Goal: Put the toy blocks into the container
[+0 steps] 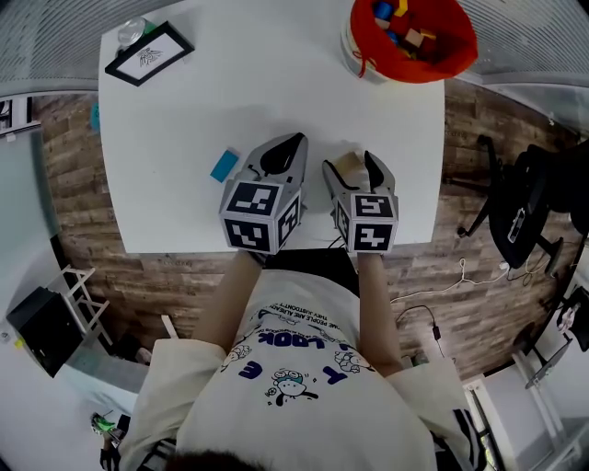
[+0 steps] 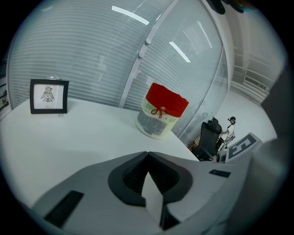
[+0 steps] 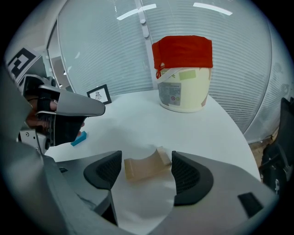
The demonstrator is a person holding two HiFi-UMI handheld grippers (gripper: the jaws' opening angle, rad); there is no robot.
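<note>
Only the head view looks into the container (image 1: 456, 46): bright toy blocks (image 1: 398, 26) lie inside. The right gripper view shows the right gripper (image 3: 147, 175) with its jaws spread around a tan arch block (image 3: 140, 168) on the counter (image 3: 138, 124), maybe not squeezing it. The left gripper (image 2: 147, 158) has its jaws pressed together, empty. A blue block (image 1: 224, 166) lies nearby.

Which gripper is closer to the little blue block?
Left. The left gripper sits right beside the blue block, which lies just off its left side. The right gripper is farther away, past the left one, with its jaws around a wooden arch block.
</note>
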